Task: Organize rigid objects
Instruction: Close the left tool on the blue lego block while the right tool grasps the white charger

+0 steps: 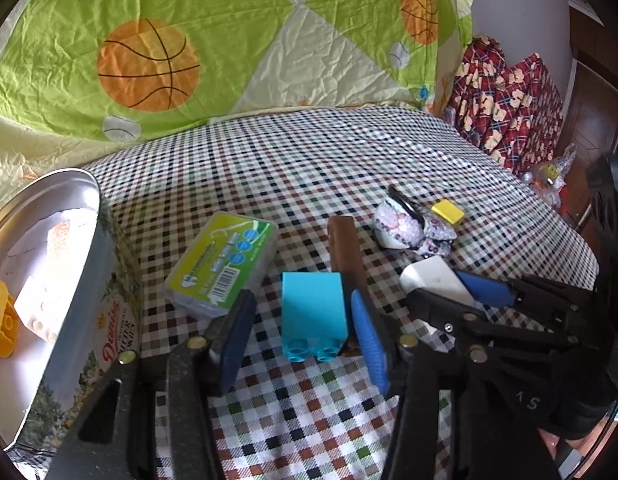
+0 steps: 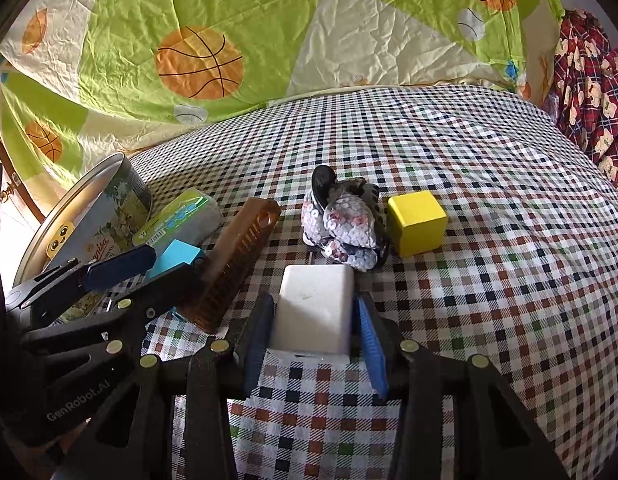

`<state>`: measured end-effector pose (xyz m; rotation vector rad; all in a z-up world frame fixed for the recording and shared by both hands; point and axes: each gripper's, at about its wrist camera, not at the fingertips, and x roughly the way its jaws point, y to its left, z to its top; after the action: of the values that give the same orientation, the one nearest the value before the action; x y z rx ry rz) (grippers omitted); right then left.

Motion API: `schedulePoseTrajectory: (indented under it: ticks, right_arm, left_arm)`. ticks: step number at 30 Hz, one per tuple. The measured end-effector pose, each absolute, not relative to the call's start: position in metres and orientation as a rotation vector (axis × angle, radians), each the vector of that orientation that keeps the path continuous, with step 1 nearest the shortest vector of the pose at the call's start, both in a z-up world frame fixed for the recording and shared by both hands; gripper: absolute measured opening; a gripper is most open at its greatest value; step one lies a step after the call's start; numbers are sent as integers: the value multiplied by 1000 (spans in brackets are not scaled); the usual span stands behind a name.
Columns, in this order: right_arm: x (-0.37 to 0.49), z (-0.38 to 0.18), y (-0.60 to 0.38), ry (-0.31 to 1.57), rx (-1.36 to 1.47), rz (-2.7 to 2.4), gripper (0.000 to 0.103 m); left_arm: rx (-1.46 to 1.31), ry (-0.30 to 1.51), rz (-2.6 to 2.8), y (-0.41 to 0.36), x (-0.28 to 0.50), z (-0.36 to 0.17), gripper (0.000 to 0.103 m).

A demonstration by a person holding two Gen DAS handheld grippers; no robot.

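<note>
My left gripper (image 1: 305, 336) is open, its blue pads on either side of a cyan toy brick (image 1: 313, 312) that lies on the checked tablecloth. My right gripper (image 2: 315, 336) has its pads against both sides of a white charger block (image 2: 315, 308), which rests on the cloth. It also shows in the left wrist view (image 1: 435, 280). A brown comb (image 2: 237, 264) lies between the brick and the charger. A yellow cube (image 2: 417, 228) and a sequinned hair clip (image 2: 345, 224) lie behind the charger. A green floss box (image 1: 225, 260) lies left of the brick.
A round Danish cookie tin (image 1: 89, 288) stands open at the left, holding a yellow smiley brick (image 1: 1, 324) and a white brick. A green basketball quilt (image 1: 189, 40) hangs behind the table. Red teddy-bear fabric (image 1: 509, 96) lies at the far right.
</note>
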<state>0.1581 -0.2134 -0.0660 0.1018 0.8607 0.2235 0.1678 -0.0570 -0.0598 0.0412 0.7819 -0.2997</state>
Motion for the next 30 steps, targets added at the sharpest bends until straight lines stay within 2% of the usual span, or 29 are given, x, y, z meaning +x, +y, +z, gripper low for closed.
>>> schedulePoseTrajectory:
  ticks: [1,11,30]
  right_arm:
    - [158,-66,-213,860,106,225,45]
    - [148,-58,-215,803,119,248,41]
    - [124,-43,-218,644,142,300,41]
  left_arm:
    - [43,775,-311,-57,166,-59,31]
    - [54,717,-268,-54,153,-52,30]
    - [-56,483,-140,-23,120,-30,30]
